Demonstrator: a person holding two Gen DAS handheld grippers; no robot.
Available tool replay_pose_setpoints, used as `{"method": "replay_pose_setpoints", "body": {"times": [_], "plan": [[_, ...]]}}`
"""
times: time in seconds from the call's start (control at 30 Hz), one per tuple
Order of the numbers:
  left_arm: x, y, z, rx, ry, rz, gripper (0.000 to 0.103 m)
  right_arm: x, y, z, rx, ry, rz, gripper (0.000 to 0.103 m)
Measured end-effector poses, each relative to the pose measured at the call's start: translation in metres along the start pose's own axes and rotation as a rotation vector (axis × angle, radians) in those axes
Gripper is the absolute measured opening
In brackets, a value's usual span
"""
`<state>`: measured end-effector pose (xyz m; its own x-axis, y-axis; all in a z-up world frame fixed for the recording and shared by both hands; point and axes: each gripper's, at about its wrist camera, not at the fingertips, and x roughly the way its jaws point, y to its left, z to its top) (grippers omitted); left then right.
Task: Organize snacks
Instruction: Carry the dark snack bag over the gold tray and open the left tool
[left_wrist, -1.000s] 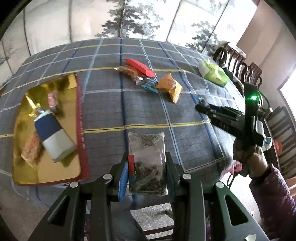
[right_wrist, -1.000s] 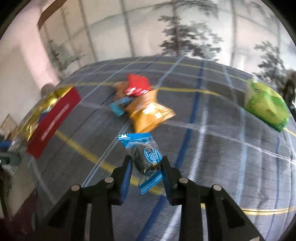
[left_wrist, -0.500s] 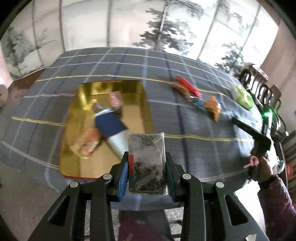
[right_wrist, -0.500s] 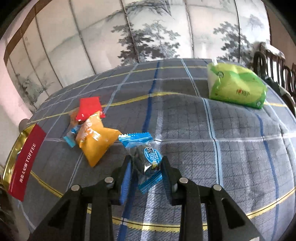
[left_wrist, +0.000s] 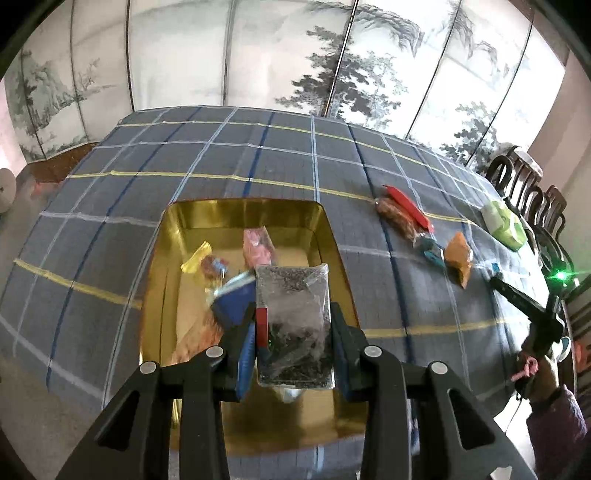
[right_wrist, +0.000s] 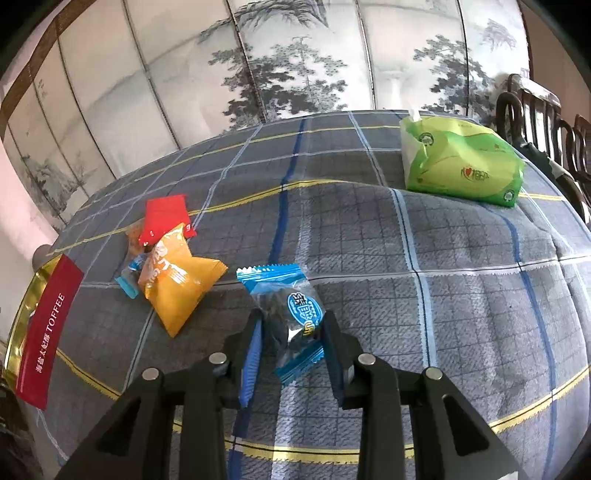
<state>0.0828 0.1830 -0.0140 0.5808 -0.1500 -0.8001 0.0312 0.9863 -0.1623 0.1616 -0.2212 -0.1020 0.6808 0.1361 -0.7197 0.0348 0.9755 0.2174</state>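
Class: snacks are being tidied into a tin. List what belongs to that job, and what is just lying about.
Job: gold tin; clear packet; blue sweet; orange packet; red packet.
Lying about: green tissue pack; chairs; painted screen.

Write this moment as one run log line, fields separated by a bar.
left gripper: shut on clear dark packet, above gold tin | right gripper: shut on blue candy | on cloth: orange packet, red packet

My grey worktop cloth (right_wrist: 369, 240) is checked with blue, white and yellow lines. I see a gold tin tray (left_wrist: 236, 214), an orange packet (right_wrist: 181, 284), a red packet (right_wrist: 164, 218) and a green tissue pack (right_wrist: 461, 162).
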Motion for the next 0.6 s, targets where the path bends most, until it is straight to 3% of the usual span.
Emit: {"method": "replay_pose_setpoints", "body": {"times": [0.2,0.43,0.6], "plan": [[0.031,0.002,0.015,0.034,0.011,0.034,0.031,0.002,0.000,0.000,-0.004,0.011,-0.004,0.031],[0.052,0.002,0.031,0.020,0.021,0.018,0.031,0.003,0.000,0.000,-0.005,0.011,-0.004,0.031],[0.065,-0.010,0.040,0.059,0.016,0.056,0.031,0.003,0.000,0.000,-0.004,0.011,-0.004,0.031]]}}
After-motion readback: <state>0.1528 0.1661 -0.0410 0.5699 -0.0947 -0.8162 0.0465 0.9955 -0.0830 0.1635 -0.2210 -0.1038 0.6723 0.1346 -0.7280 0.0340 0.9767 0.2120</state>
